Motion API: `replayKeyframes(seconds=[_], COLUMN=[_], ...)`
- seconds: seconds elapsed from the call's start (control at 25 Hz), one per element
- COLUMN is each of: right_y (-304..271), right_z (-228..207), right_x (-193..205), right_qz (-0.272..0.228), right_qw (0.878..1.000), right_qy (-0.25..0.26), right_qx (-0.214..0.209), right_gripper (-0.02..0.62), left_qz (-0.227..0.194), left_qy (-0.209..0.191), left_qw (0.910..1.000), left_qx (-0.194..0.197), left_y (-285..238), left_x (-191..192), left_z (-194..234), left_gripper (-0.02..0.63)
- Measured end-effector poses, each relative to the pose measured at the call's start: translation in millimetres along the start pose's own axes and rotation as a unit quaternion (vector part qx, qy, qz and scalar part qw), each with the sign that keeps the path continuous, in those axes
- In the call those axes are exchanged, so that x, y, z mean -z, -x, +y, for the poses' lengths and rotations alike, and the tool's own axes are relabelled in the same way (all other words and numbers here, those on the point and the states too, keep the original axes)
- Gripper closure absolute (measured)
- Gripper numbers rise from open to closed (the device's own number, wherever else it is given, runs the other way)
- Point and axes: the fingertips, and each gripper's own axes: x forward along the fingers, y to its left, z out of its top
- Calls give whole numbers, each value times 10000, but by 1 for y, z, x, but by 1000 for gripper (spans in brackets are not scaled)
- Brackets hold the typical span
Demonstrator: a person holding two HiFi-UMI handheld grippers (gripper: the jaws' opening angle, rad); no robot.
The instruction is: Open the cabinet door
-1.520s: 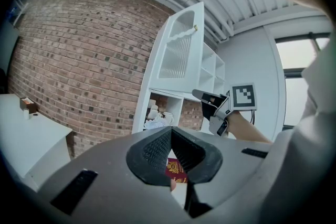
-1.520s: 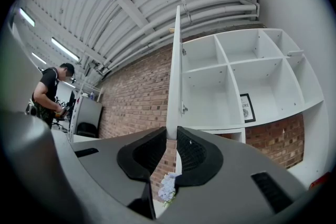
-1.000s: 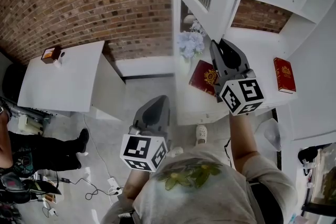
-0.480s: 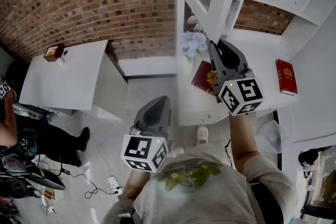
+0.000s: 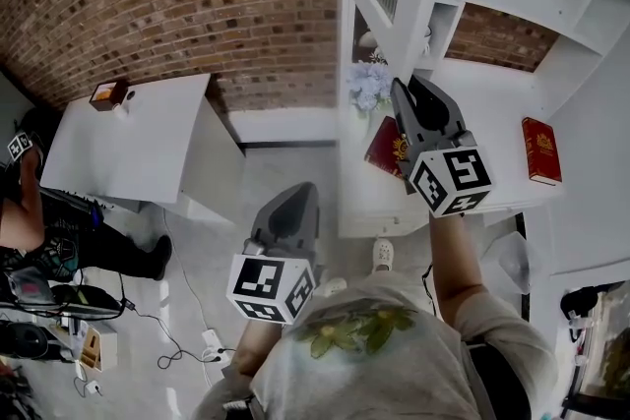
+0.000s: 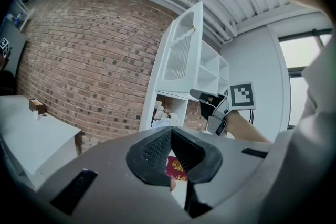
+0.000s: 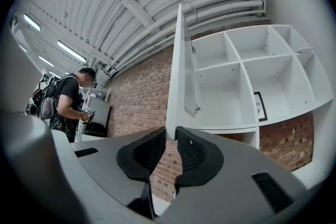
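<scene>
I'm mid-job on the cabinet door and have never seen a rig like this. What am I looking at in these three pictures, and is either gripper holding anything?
There is no robot: a person holds a two-jaw gripper in each hand, each carrying a marker cube. The head view looks steeply down from the person's head; the two gripper views look along each gripper's own jaws. The right gripper is closed on the bottom corner of the white glass-panelled cabinet door, which stands swung out. The left gripper has its jaws together and holds nothing. On the white counter lie a red book with a gold emblem, near pale blue flowers, and a second red book farther right.
</scene>
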Motion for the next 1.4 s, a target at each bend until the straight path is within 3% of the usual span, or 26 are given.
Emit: replayKeyframes(seconds=[1.4], right_y=[-29], right_z=[42], right_x=[1], right_qz=[-245], right_qw=[9979], right_qy=[-105], right_qx=[-589], right_gripper=[503], left_qz=[-3], left_qy=[103], left_qw=[9976], left_qx=[-680], left_y=[28], left_x=[4], left_z=[29], left_gripper=[597])
